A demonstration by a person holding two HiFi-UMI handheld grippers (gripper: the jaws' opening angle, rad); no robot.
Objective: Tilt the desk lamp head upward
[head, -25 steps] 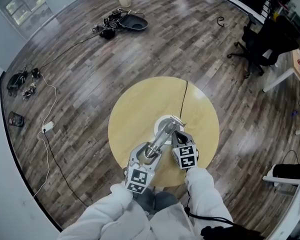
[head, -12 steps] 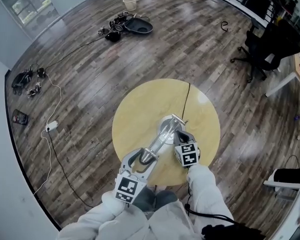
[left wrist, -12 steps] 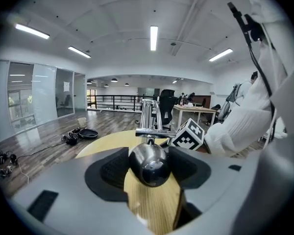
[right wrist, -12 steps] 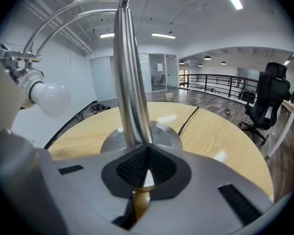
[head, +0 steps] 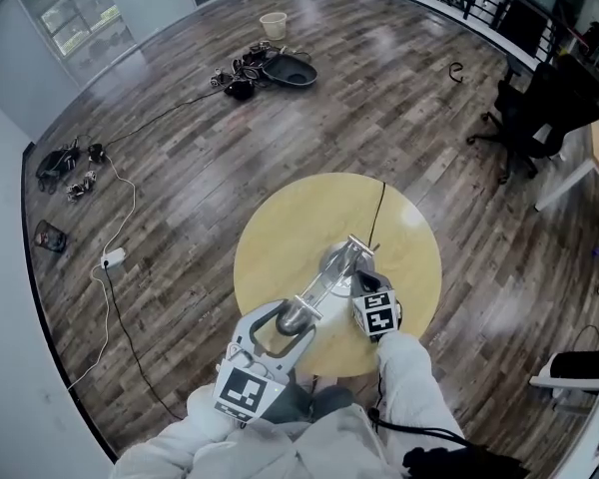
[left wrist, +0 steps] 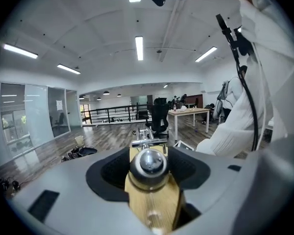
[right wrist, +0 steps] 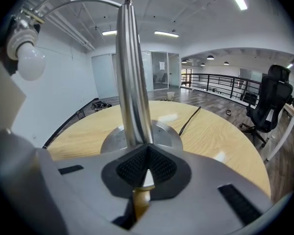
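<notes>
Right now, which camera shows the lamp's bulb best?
The right gripper view: the white bulb hangs bare at upper left. The head view and left gripper view show only the chrome lamp head over it.

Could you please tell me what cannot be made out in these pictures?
Lamp head: left gripper view, the left gripper hides all but its chrome cap.
Cord: head view, lost past the table edge.
Right gripper touching the post: right gripper view, its own pads hide the contact.
</notes>
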